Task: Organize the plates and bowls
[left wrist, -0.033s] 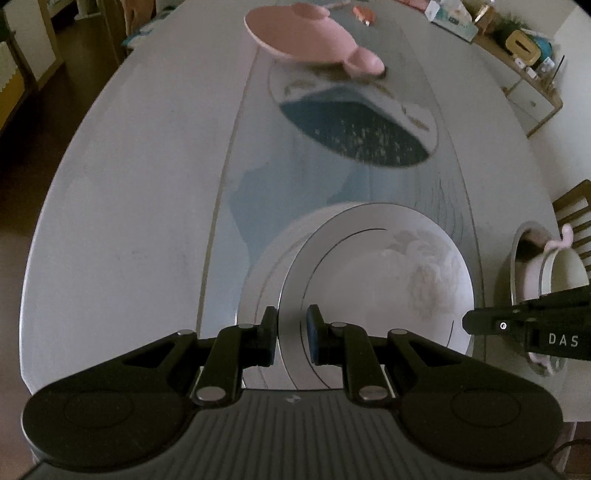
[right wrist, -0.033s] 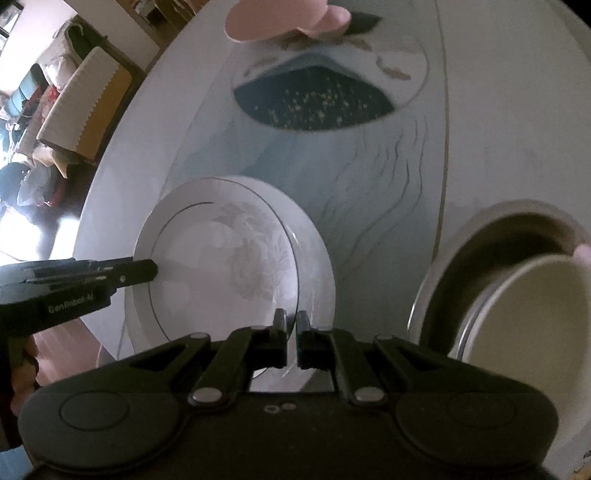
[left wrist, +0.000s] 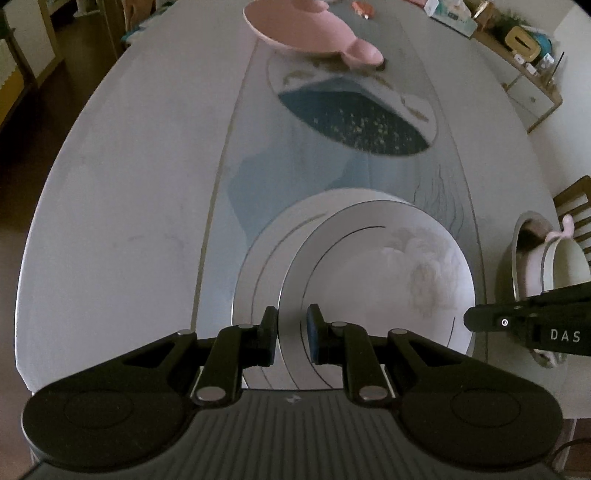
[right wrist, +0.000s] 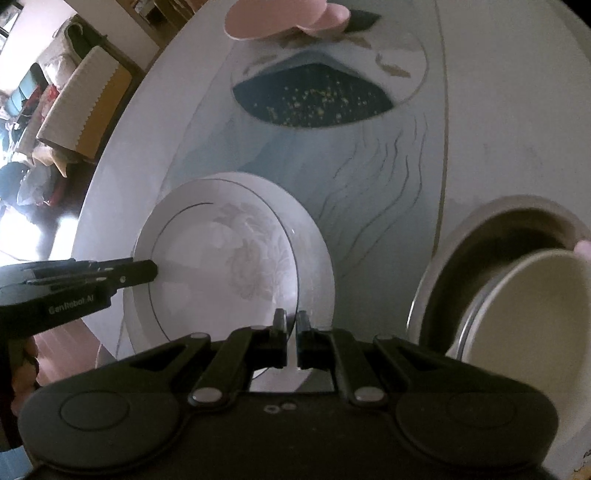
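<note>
- White stone counter [left wrist: 122, 206] carried everything; its painted middle panel ran toward 12 o'clock, where a pink dish [left wrist: 306, 27] with a small side cup sat well apart from the work.
- Two white flowered plates were in play: the upper plate [left wrist: 376, 273] hung tilted over the lower plate [left wrist: 258, 266], which lay flat at the counter's near edge, around 6 o'clock.
- Left gripper [left wrist: 291, 328] pinched the upper plate's near rim, its jaws narrowly apart on the edge; right gripper [right wrist: 291, 325] was pressed together on the rim at the other side.
- Risk, as I judged it: both holds were thin rim pinches on glazed china, so uneven lowering could let the plate slip and clatter off-centre onto the lower one.
- Steel bowl [right wrist: 491, 266] at 3 o'clock held a cream bowl [right wrist: 535, 314] leaning inside it; a careless right elbow swing might knock it.
- Neither plate held food.
</note>
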Available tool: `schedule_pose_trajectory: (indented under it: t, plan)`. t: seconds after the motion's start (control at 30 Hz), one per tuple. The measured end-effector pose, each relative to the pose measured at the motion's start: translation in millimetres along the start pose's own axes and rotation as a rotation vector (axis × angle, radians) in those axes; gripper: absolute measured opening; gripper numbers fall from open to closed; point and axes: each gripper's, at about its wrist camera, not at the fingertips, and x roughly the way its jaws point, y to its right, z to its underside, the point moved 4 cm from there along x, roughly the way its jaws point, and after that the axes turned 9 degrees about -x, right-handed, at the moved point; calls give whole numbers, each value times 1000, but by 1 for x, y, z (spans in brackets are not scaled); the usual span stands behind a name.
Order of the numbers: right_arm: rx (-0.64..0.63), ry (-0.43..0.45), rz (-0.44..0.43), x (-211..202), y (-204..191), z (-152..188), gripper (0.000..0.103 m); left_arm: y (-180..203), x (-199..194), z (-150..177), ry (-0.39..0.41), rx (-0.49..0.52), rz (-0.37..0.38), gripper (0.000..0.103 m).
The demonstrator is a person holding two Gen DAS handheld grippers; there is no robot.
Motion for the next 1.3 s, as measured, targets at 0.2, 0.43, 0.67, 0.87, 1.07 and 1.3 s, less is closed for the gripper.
schedule_pose_trajectory:
  t: [0.2, 0.43, 0.67, 0.87, 1.07, 1.3]
  plan:
    - [-9, -9, 3, 8, -3, 6, 6, -1, 9, 8, -4, 18, -37, 15]
    - [-6, -25, 12, 21, -1, 0, 6, 0, 14, 10, -5, 33, -50, 15]
    - [6, -27, 11, 23, 3, -2, 7, -1, 16, 9, -8, 24, -43, 15]
    - [-13, -42, 12, 22, 1, -7, 15, -2, 15, 6, -30, 26, -33, 15]
    - [-40, -31, 29, 16, 0, -12, 23, -3, 9, 5, -11, 32, -32, 15]
    - [-56, 2, 41, 0, -2, -19, 27, -2, -8, 2, 18, 46, -14, 15]
